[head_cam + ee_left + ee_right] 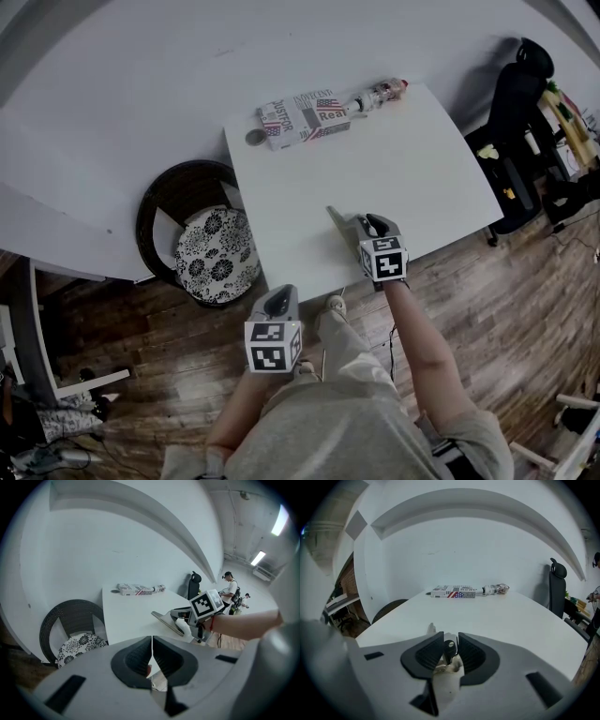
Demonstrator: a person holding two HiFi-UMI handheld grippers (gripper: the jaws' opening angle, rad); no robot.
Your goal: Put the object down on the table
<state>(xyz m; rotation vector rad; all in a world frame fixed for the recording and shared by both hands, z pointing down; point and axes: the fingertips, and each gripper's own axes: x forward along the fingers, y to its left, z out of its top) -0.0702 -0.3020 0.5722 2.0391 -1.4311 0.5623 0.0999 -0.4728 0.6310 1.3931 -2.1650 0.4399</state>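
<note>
The object is a tool with a white handle (449, 667) and a long flat grey blade (336, 221). It lies at the front edge of the white table (422, 169), its blade (164, 619) pointing left. My right gripper (361, 228) stands open around the handle, and a black knob on the tool (449, 645) sits between the pads with a thin gap beside it. The right gripper (186, 620) also shows in the left gripper view. My left gripper (281, 296) hangs off the table's front edge over the wooden floor. It is shut (152, 656) with nothing held.
A flag-printed box (305, 117), a plastic bottle (380, 94) and a small dark disc (255, 137) lie at the table's far edge. A wicker chair with a floral cushion (211, 248) stands left of the table, a black office chair (516, 103) right. A person (229, 587) stands far off.
</note>
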